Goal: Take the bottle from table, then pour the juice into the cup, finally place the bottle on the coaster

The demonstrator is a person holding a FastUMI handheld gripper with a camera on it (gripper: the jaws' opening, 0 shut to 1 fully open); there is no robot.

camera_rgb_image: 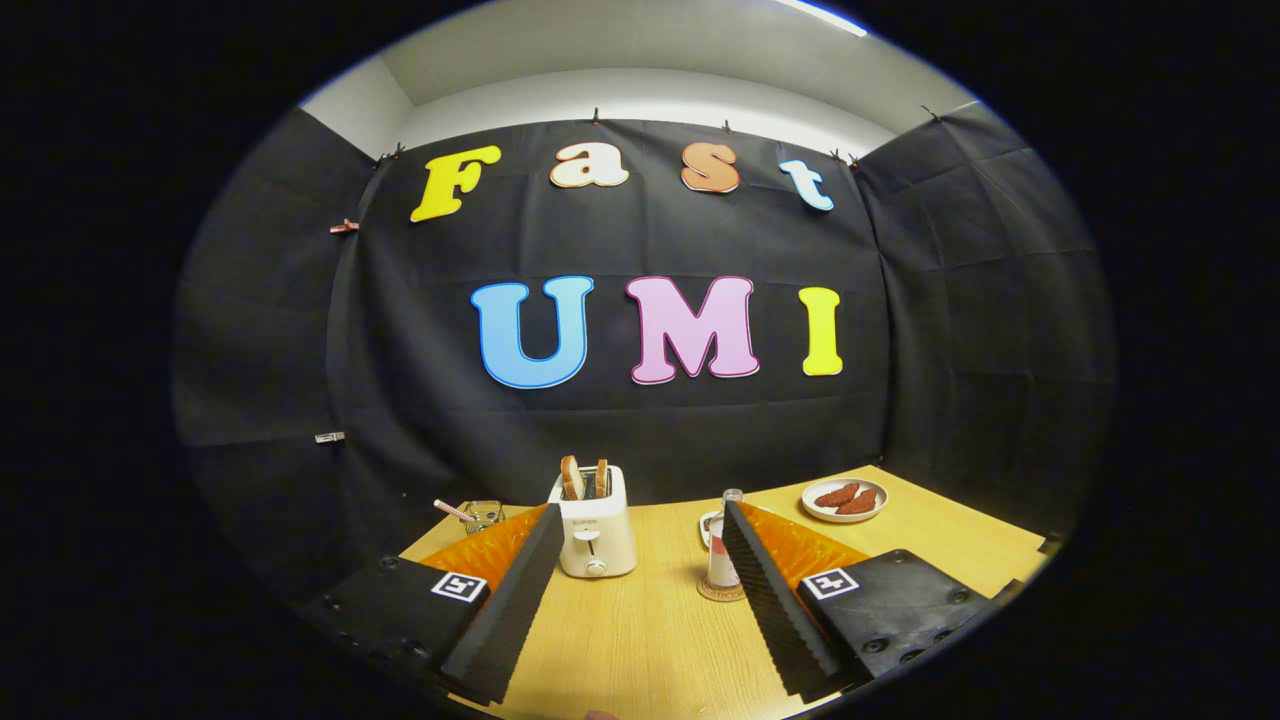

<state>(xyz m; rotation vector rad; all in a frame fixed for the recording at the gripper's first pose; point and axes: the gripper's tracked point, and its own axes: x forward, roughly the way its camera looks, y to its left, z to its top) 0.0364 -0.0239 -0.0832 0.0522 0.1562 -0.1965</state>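
The gripper [640, 590] hangs above the near part of the wooden table [640, 640], its two fingers spread wide with nothing between them but bare tabletop. It holds nothing.

The bottle [724, 560] stands upright just beyond the right finger, which hides part of it; its cap shows above the fingertip. It sits on a round coaster [716, 594], whose brown rim peeks out at its base. That suggests either that the bottle has been set down at its goal, or that it waits there for a pick-up; I cannot tell which from this moment alone. A pale rim [708, 522] just left of the bottle and behind it may be the cup, though too little of it shows to be sure.

A white toaster [594, 535] with two slices of bread standing in its slots sits further back, roughly between the fingers and nearer the left one. To the far right a plate [845, 499] carries reddish-brown pieces of food. At the far left a glass object with a striped straw [470, 514] rests near the table's edge, well apart from the bottle.

The wide opening suits either a fresh approach to the bottle or a clean release.
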